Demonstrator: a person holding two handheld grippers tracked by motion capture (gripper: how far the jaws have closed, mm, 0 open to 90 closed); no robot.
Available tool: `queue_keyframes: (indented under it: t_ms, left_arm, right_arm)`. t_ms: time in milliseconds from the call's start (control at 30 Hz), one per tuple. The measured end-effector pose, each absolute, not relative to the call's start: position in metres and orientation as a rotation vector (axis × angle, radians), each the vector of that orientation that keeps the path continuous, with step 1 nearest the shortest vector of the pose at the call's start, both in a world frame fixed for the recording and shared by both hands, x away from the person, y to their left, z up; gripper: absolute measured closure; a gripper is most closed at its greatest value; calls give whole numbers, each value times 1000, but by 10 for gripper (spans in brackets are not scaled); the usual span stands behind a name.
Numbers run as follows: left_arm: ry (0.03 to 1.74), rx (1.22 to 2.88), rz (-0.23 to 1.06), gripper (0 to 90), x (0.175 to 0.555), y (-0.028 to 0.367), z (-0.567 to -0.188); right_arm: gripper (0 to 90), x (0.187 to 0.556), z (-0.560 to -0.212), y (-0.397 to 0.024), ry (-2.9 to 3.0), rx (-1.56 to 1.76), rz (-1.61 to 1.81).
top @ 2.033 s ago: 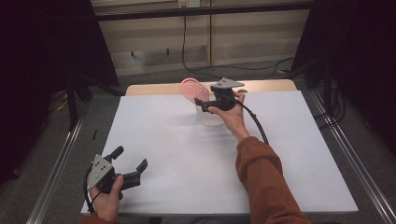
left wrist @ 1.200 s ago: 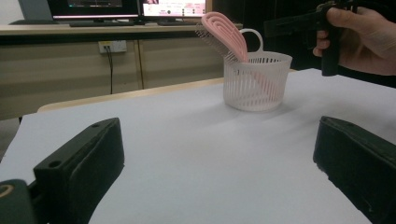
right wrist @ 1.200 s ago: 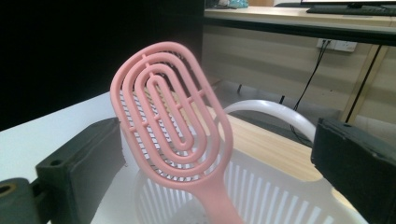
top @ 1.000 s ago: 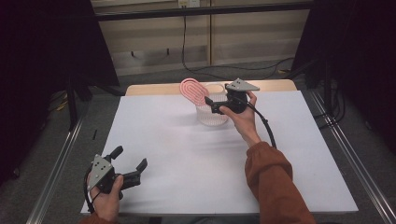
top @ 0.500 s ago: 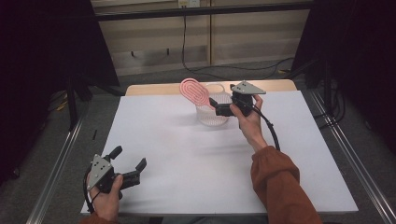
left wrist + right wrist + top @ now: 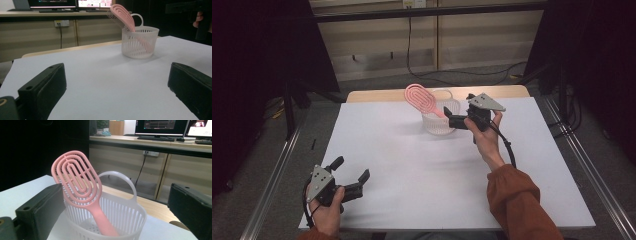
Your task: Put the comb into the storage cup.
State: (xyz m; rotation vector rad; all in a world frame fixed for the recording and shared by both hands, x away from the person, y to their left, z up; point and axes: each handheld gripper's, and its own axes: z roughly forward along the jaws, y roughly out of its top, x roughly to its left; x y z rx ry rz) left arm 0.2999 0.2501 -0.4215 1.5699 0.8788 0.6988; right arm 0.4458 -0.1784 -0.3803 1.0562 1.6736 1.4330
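Pink hairbrush (image 6: 421, 98) stands handle-down in a white slotted basket (image 6: 440, 123) near the table's far edge, head leaning out over the rim. From the high view, the right gripper (image 6: 451, 119) sits just beside the basket, jaws apart; the left gripper (image 6: 349, 175) rests well apart from the basket, jaws apart.

Left gripper view: basket (image 6: 140, 42) and brush (image 6: 122, 15) far ahead, beyond open jaws.

Right gripper view: brush (image 6: 80, 182) and basket (image 6: 120, 220) close between open jaws. A nudge could likely tip the light basket.
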Motion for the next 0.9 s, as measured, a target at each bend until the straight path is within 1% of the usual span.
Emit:
queue_keyframes:
  t_ms: [267,533,900]
  left_arm:
    - [885,1565,717,19,297,252,-421]
    - [891,1551,702,19,298,252,-420]
    - [901,1545,710,30,299,252,-420]
  right_arm:
    - [0,435,-379,-185,1653,1032,1407]
    - [0,416,-381,-194,1625,1007,1372]
    - [0,401,-385,-204,1592,1008,1356]
